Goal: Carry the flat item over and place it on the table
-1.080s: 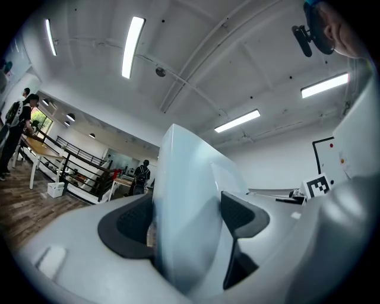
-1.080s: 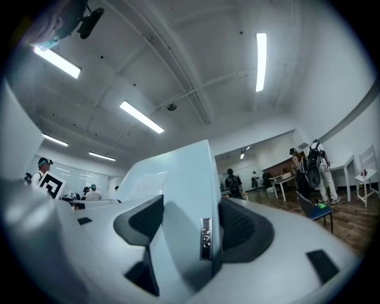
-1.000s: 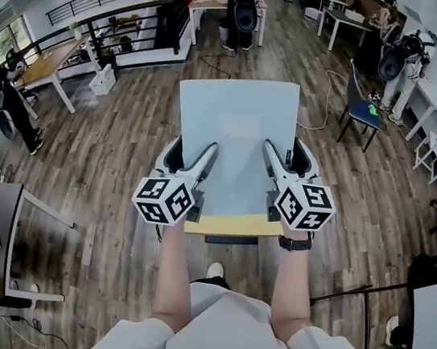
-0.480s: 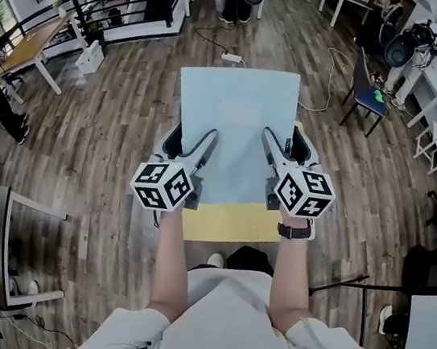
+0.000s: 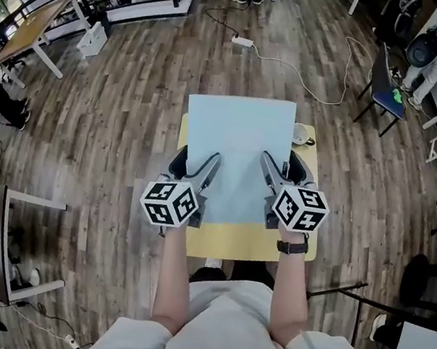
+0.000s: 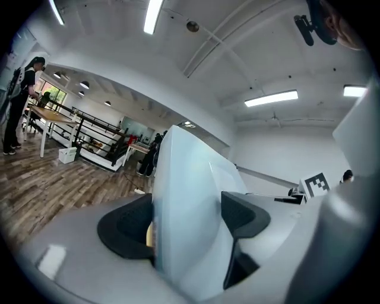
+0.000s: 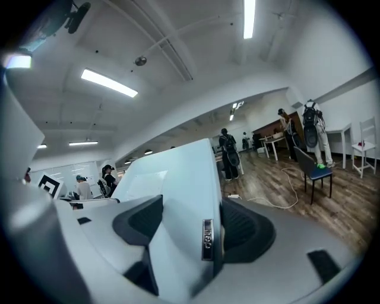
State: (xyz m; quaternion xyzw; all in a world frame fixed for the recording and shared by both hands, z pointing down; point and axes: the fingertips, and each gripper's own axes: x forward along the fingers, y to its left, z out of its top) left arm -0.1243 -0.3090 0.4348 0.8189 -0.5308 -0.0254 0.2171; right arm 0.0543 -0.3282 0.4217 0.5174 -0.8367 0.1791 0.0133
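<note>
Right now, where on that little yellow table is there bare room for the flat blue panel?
Bare yellow table shows along the near edge, behind the left gripper and right gripper. The white cup crowds the far right corner. The pale blue flat panel hides the middle.

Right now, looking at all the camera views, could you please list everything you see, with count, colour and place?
flat panel: one, pale blue, held over the yellow table
table: one, yellow top, under the panel
cup: one, white, on the table's far right corner, beside the panel
chair: one, dark frame with a blue seat, on the floor at far right
power strip: one, white, on the wood floor beyond the table
long table: one, wooden top, far left
left gripper: one, grey, shut on the panel's left side
right gripper: one, grey, shut on the panel's right side
forearms: two, bare, behind the grippers
</note>
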